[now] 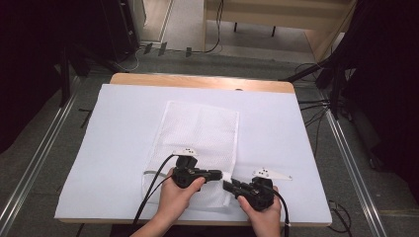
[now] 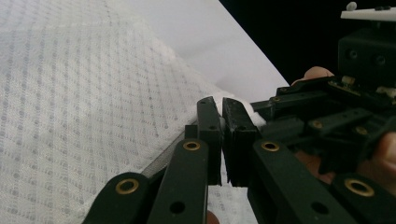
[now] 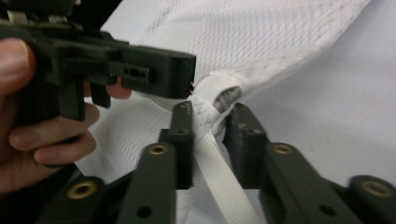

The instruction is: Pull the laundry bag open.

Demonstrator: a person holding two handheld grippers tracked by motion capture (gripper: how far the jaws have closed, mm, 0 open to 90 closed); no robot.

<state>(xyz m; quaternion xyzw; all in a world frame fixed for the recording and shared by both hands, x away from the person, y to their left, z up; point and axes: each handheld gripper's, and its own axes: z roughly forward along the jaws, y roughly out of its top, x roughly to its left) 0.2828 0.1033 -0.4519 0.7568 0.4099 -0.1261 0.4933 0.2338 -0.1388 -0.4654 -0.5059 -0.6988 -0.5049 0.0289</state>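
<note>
Mesh bag (image 1: 200, 133) near the surface's (image 1: 123, 123) front edge, its corner pinched between your left tongs (image 2: 221, 122), its strap (image 3: 219, 172) between your part-open right tongs (image 3: 212, 116).

floor (image 1: 188, 59): grey carpet | rails (image 1: 353, 168): metal, both sides | surroundings: dark

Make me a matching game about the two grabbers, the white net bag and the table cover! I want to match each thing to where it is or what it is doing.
Things:
1. left gripper
2. right gripper
3. mesh bag
4. white sheet

Descriptions:
A. spread over the table top, under everything
B. lies flat in the middle, its near right corner bunched up
C. jaws nearly closed, pinching the bag's corner
D. jaws apart, with a white strap running between them

Pairs: 1-C, 2-D, 3-B, 4-A
</note>
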